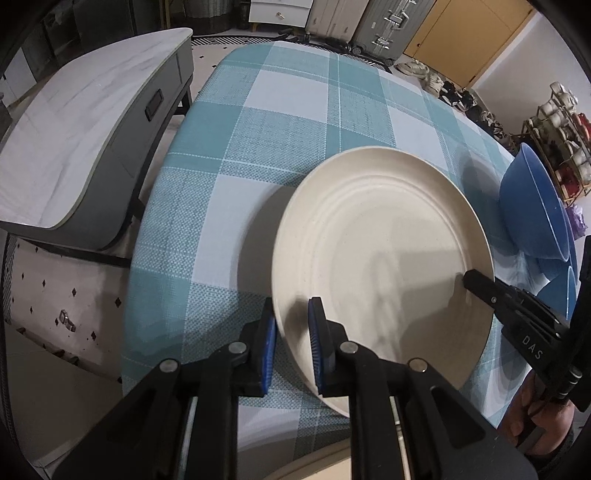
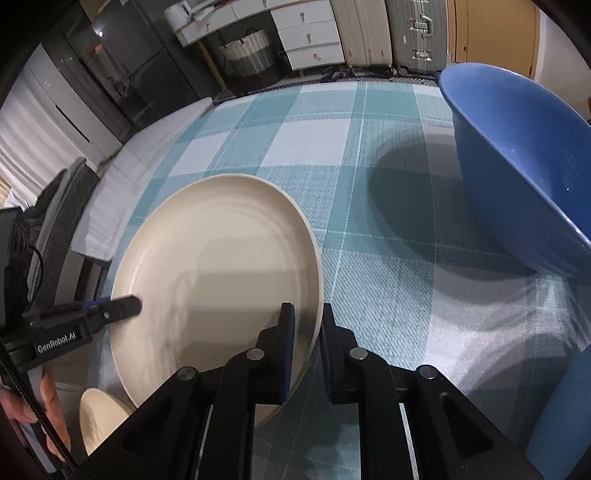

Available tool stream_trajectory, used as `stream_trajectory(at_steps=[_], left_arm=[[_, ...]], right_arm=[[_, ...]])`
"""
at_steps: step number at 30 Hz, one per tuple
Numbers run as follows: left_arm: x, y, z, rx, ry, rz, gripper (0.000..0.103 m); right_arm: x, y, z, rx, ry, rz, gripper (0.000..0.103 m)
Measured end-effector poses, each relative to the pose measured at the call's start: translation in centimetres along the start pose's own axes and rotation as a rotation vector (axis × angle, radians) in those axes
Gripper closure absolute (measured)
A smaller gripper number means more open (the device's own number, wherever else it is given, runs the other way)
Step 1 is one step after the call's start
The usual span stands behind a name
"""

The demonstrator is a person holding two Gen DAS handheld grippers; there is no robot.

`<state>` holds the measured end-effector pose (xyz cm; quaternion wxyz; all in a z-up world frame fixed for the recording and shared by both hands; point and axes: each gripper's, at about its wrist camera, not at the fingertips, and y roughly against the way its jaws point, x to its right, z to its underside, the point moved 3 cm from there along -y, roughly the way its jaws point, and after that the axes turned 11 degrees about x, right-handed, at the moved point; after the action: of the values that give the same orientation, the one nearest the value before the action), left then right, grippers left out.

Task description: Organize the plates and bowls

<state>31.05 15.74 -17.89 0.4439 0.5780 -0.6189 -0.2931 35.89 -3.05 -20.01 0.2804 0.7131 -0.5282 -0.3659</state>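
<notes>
In the left wrist view, low at centre: left gripper, blue-padded fingers nearly together and clamped on the near-left rim of a cream plate, one finger outside the rim, one inside. Plate tilted, raised off the desk, with its shadow cast on the teal-and-white checked cloth to the left. At the plate's right edge, the black tip of the right gripper, pinching the rim there. Just beyond that edge, to the right, a blue bowl leaning on its side. Off the desk at left, a pale marble-topped cabinet; at the far end, grey suitcases.

In the right wrist view, at lower centre: right gripper closed down on the plate's right rim, one finger inside the plate, the other outside it over the cloth. At the plate's left edge, left gripper gripping the opposite rim, with a person's hand below it. Below the held plate, at lower left, part of another cream plate, mostly hidden. Upper right, the blue bowl standing tilted on the desk, well apart from the plate, a dark shadow beside it. White drawers against the far wall.
</notes>
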Motion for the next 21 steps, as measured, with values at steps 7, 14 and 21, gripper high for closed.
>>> stream_trajectory(at_steps=[7,14,21], left_arm=[[0.3,0.4,-0.2,0.016,0.015,-0.003,0.089],[1.0,1.7,-0.7,0.033,0.008,0.005,0.089],[1.6,3.2,-0.7,0.048,0.005,0.019,0.089]], right_arm=[[0.3,0.6,0.0,0.042,-0.038,0.006,0.091],[0.4,2.4,-0.8,0.07,-0.068,0.011,0.091],[0.5,4.4,-1.0,0.094,-0.089,0.009,0.092]])
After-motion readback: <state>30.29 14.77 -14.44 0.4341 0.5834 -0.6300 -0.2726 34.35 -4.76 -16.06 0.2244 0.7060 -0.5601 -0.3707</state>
